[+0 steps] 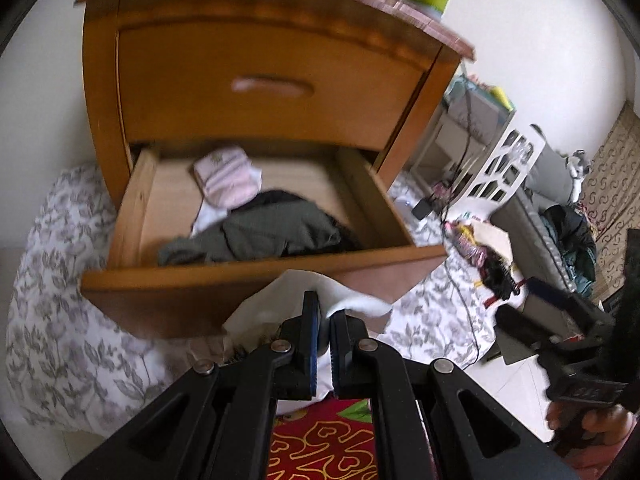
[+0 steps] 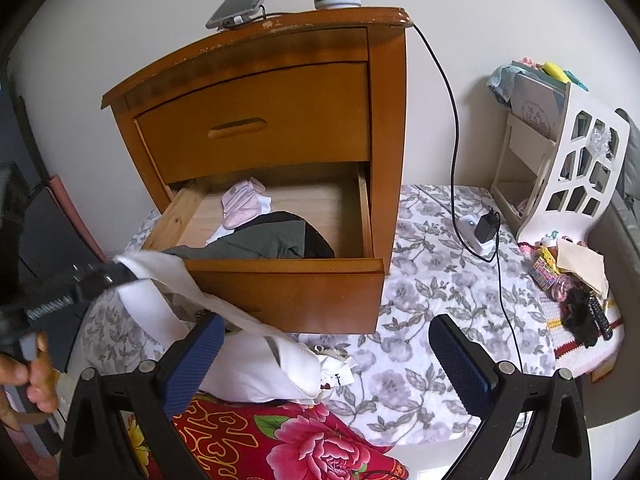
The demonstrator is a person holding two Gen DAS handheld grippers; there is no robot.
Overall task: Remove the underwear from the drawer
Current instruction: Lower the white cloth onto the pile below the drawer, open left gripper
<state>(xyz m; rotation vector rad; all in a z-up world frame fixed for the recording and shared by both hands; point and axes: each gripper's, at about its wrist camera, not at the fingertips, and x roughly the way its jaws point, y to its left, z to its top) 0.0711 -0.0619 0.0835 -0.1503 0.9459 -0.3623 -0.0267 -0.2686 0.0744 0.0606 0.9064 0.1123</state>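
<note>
Two grippers: left gripper (image 1: pixel 324 312) clenched on white underwear (image 2: pixel 160 280) outside drawer (image 2: pixel 288 280), right gripper (image 2: pixel 324 356) released.

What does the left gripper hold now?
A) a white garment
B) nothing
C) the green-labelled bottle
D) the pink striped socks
A: the left gripper is shut on a white garment in front of the open drawer; the same cloth hangs from it in the right wrist view.
</note>
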